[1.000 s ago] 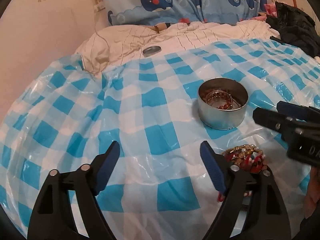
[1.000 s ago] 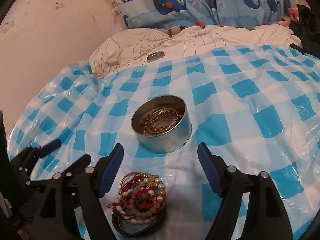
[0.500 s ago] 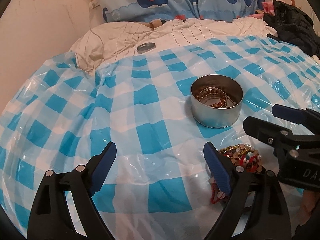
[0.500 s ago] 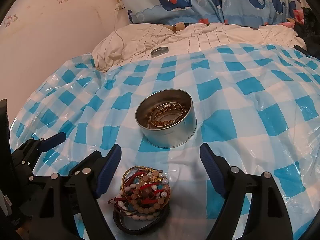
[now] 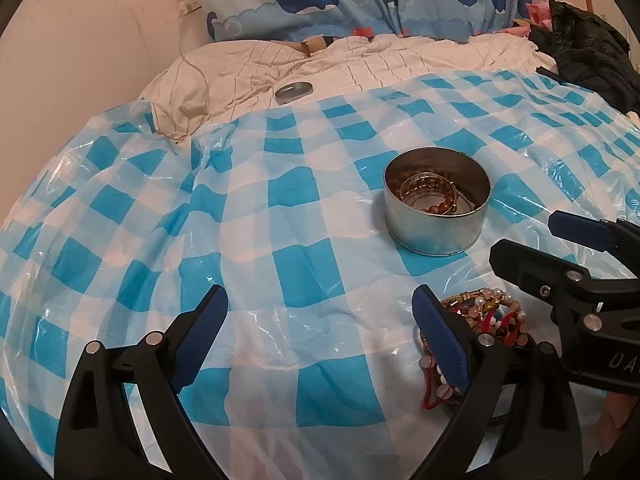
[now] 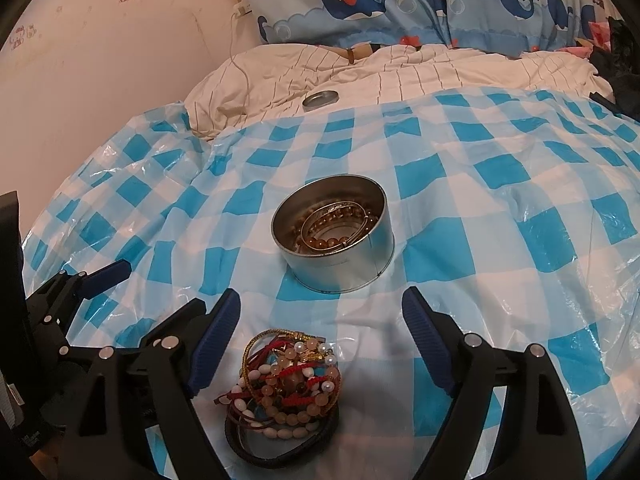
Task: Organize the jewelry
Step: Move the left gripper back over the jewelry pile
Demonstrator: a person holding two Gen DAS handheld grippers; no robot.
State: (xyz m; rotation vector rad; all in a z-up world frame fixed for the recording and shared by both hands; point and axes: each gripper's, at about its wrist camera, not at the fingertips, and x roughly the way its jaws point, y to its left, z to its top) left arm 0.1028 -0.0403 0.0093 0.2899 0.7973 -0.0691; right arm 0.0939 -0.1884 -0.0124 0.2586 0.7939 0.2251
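Left gripper [image 5: 320, 320] jaws widening over bare checkered plastic sheet [image 5: 160, 208], right gripper [image 6: 320, 320] jaws widening around bracelet pile [image 6: 286, 384], untouched, near round tin [image 6: 336, 240] holding beaded bracelets [image 6: 340, 228]

A glossy plastic sheet [image 6: 500, 184] in sky-blue and white checks covers the bed, a cream quilt [image 6: 400, 68] with thin dark lines lies behind it, a pale-blue whale-print curtain [image 6: 400, 0] hangs beyond — and the round silver metal tin [image 6: 344, 268] holds amber beads, near a red, white, gold and peach bracelet pile [image 6: 288, 380].
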